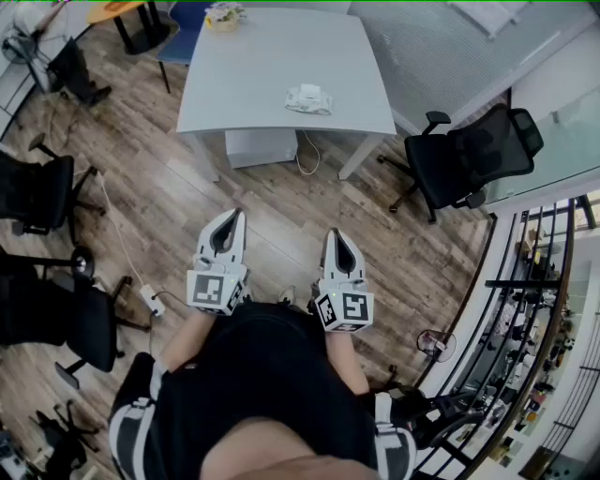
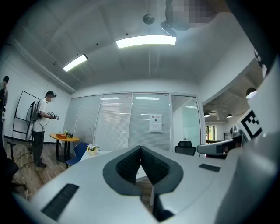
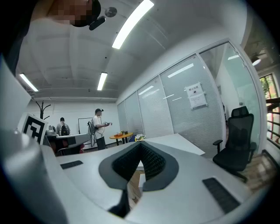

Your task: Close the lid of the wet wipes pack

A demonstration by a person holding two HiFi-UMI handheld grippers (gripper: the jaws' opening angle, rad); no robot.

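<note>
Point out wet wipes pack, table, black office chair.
wet wipes pack (image 1: pixel 308 98): head view, middle of its top.
table (image 1: pixel 246 70): head view, bare tabletop left of pack.
black office chair (image 1: pixel 450 161): head view, its seat.

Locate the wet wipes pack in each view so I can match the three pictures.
Head view: the wet wipes pack lies on the white table, top centre of the picture.
Left gripper view: not visible; only a strip of the table shows, left of centre.
Right gripper view: not visible on the part of the table that shows.
Shared landmark: the flower pot on the table.
</note>
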